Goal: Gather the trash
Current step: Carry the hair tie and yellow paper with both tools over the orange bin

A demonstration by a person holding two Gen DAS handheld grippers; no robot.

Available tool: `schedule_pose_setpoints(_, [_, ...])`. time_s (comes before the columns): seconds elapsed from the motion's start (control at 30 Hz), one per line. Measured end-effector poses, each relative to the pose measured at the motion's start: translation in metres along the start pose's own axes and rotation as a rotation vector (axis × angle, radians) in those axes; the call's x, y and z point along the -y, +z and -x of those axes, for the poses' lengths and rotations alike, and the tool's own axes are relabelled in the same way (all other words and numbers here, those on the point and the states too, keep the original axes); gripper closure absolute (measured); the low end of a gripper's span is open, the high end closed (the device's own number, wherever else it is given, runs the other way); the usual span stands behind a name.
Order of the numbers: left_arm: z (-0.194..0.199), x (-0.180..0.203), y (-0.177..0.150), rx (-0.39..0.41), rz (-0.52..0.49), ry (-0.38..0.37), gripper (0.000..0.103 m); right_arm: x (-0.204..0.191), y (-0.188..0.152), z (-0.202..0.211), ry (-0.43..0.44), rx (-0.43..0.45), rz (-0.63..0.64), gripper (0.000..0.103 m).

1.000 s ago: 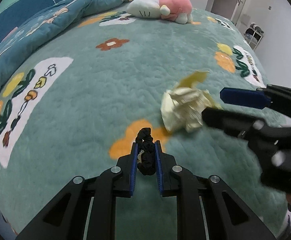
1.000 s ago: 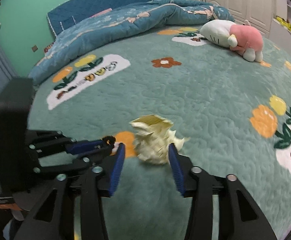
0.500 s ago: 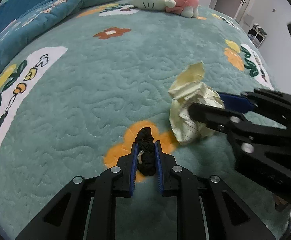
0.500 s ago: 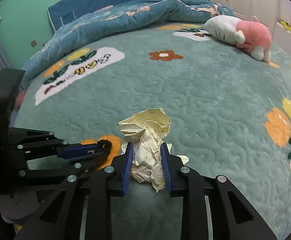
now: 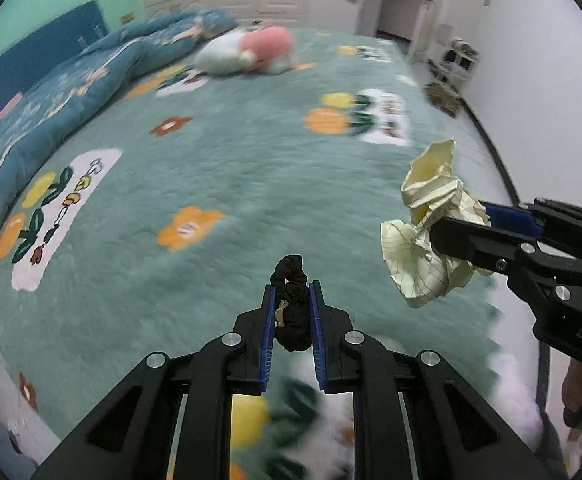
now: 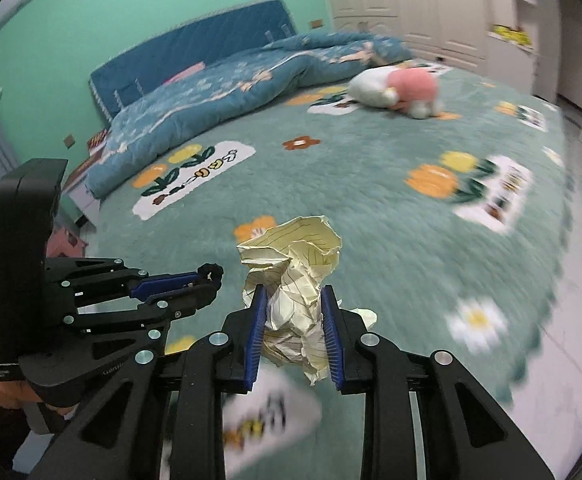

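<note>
Crumpled yellow paper [image 6: 295, 304] sits clamped in the right claw [image 6: 294, 320] above the bed [image 6: 371, 208]; the left claw [image 5: 291, 312] is clamped on what looks like a black scrunchie [image 5: 291, 300].

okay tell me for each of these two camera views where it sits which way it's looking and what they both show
Left wrist: sits on the left gripper, faces forward and down across the green bedspread; its jaws are shut on a black scrunchie; the right gripper enters from the right.
Right wrist: sits on the right gripper, faces toward the blue headboard; its jaws clamp crumpled paper; the left gripper shows at left.
Shared: both grippers, paper, bedspread, pink-and-white plush toy.
</note>
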State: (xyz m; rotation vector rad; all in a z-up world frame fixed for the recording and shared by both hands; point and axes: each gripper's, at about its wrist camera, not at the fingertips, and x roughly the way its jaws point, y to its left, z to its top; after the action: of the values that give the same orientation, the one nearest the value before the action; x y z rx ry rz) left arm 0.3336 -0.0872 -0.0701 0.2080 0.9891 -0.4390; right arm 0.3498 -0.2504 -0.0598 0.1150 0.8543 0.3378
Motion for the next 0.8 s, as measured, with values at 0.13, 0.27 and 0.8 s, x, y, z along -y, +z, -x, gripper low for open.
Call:
schedule_pose_setpoints(0.13, [0.034, 0.073, -0.032, 0.017, -0.089, -0.063, 0.085, 0.014, -0.055, 0.075, -0.051, 0.042, -0.07, 0.076])
schedule_pose_setpoints(0.27, [0.047, 0.142, -0.056, 0.018, -0.195, -0.131, 0.085, 0.036, -0.117, 0.149, -0.12, 0.098, -0.161, 0.075])
schedule_pose_setpoints(0.8, [-0.012, 0.41, -0.139, -0.174, -0.68, -0.417, 0.085, 0.173, -0.362, 0.287, -0.409, 0.126, -0.66, 0.075])
